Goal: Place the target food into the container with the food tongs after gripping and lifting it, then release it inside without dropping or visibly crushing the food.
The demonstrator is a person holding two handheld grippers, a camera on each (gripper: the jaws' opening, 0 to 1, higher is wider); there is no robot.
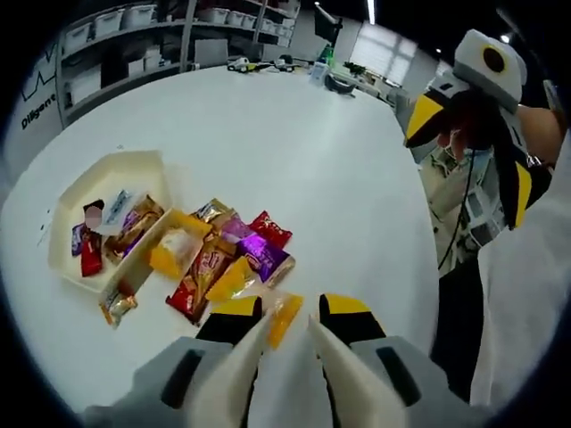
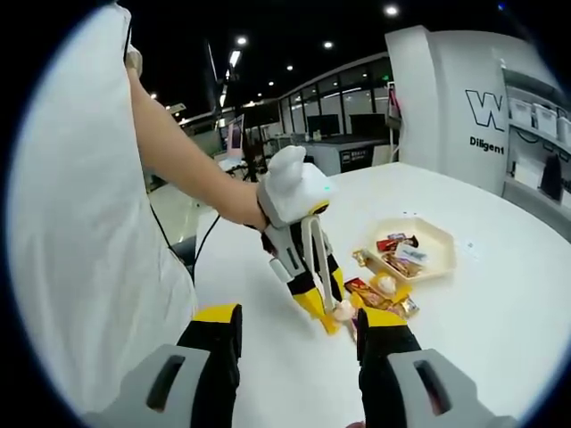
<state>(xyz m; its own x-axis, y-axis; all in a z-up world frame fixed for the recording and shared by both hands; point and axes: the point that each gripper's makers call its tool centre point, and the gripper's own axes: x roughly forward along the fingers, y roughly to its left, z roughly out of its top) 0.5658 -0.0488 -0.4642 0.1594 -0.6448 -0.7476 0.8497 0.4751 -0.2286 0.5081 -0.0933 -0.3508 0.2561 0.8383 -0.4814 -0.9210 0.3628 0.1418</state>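
Orange-yellow wrapped snack (image 1: pixel 284 319) sits at the near edge of the heap of bright wrapped snacks (image 1: pixel 234 254) on the round white table (image 1: pixel 294 152), its long axis pointing away from me. My cream plastic food tongs (image 1: pixel 343 374) are a little spread, tips either side of it; I can't tell if they pinch. The left gripper (image 1: pixel 290 308) clasps the tongs. The cream angular plastic tray (image 1: pixel 134 165) sits just left of the heap with some snacks in it. The right gripper (image 2: pixel 299 321) hangs well back, jaws wide apart.
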